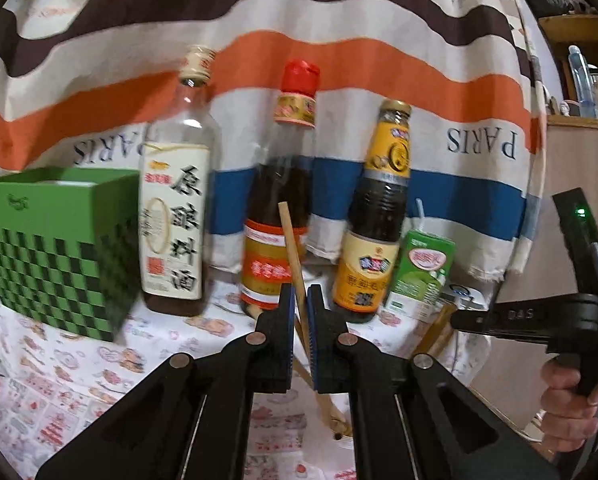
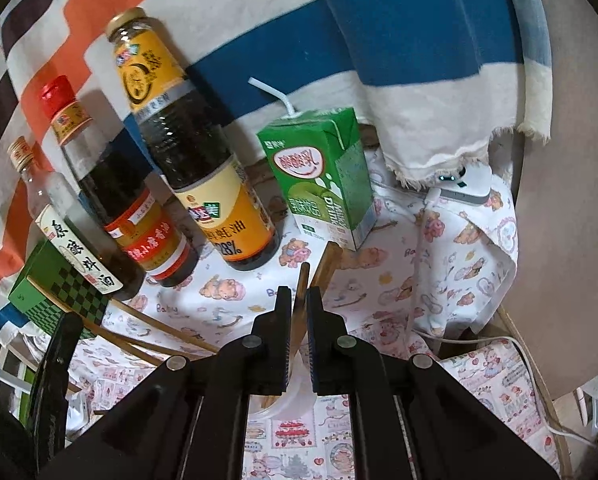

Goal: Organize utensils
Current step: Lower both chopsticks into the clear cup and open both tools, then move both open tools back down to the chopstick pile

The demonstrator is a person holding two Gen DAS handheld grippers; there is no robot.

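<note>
A large striped cloth [image 1: 299, 12] in brown, orange, blue and cream hangs behind a table covered by a patterned tablecloth [image 1: 59, 392] with small pink cartoon prints. At the back of the table, from left to right, stand a green checked box [image 1: 59, 256], open at the top, then three bottles: a clear one with a white label [image 1: 177, 216], a dark one with a red cap [image 1: 277, 208], and a dark one with a yellow label [image 1: 375, 216]. Beside the last bottle stands a small green drink carton [image 1: 421, 272] with a bent straw.

The left gripper [image 1: 301, 300] is nearly closed, its jaws pinching a single wooden chopstick [image 1: 293, 248] that stands tilted in front of the red-capped bottle. More chopsticks lie on the tablecloth beneath it.

The right gripper [image 2: 299, 300], held by a hand [image 1: 571, 408], points down at the table. Its jaws are narrow, clamped on another wooden chopstick [image 2: 302, 280] whose tip pokes out towards the carton. A second loose stick [image 2: 327, 260] lies just beside it.
</note>
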